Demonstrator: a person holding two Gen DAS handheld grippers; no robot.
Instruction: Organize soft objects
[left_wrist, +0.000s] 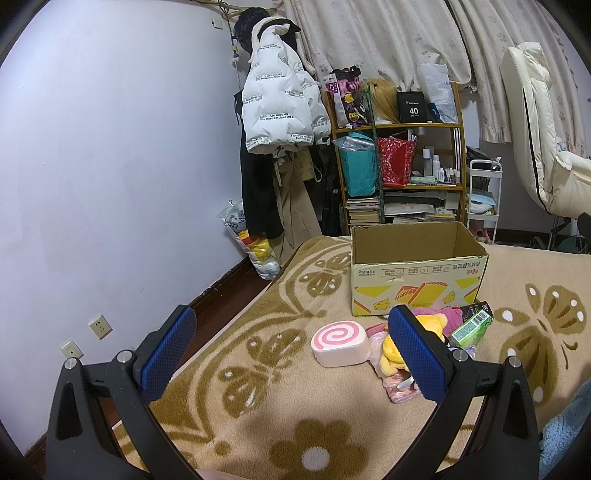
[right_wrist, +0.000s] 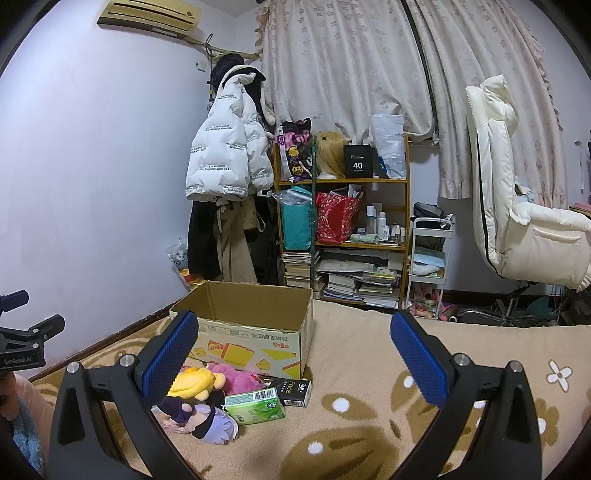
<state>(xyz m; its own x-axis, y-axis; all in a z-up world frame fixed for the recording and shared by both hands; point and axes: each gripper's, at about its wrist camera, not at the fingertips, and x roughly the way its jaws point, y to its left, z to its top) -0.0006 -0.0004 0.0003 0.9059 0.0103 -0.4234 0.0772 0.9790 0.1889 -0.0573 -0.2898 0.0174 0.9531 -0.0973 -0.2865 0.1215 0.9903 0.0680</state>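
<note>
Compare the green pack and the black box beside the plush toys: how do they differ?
The green pack is bigger and nearer the camera; the black box is slimmer and nearer the cardboard box. The pack shows a barcode, the box white lettering. Both lie flat on the blanket, touching.

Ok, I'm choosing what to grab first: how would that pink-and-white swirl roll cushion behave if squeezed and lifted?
The pink-and-white swirl roll cushion looks puffy with rounded edges, so it probably squashes under the pads and is light for its bulk. It lies on a flat face on the beige plush blanket, so rolling seems unlikely. The left hand-held gripper looks wide enough open.
</note>
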